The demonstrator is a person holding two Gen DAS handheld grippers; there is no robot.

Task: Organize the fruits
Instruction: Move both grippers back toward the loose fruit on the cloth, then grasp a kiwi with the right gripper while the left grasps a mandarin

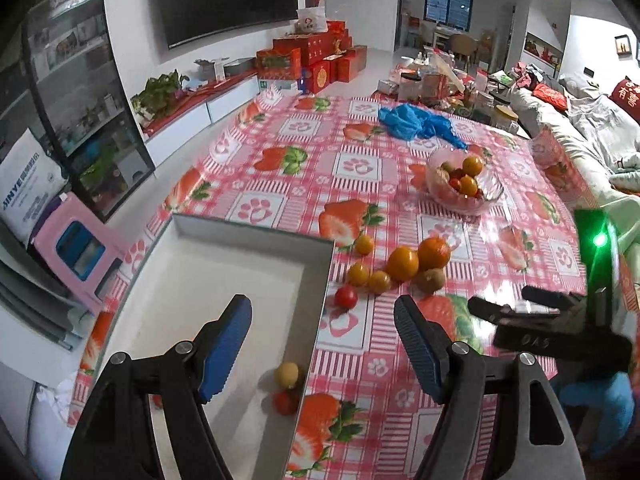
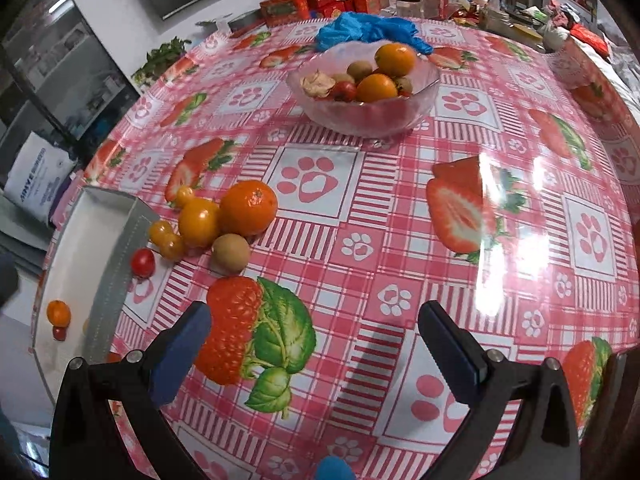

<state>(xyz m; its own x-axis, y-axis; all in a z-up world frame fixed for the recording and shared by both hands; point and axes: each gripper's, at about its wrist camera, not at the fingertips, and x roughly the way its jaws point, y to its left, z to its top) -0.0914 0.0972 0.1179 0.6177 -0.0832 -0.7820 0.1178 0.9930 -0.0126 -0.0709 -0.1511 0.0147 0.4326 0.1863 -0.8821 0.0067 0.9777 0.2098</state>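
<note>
Far left of the left tongs, a white sack leaning by the glass cabinet carries blue letters that read "JINYE" — the smaller lines under it are too blurred to make out. Far ahead and to the right, a red cushion on the sofa shows the Chinese characters "有喜". Just right of the left tongs, the black body of the other gripper bears a faint handwritten mark, perhaps "0A5" — not certain.

Desk covered in pink-and-white check printed with red strawberries and paw prints, orange mandarin, red cherry tomato, brown kiwi, clear pinkish bowl, crumpled blue bag, white-lined grey tray.
</note>
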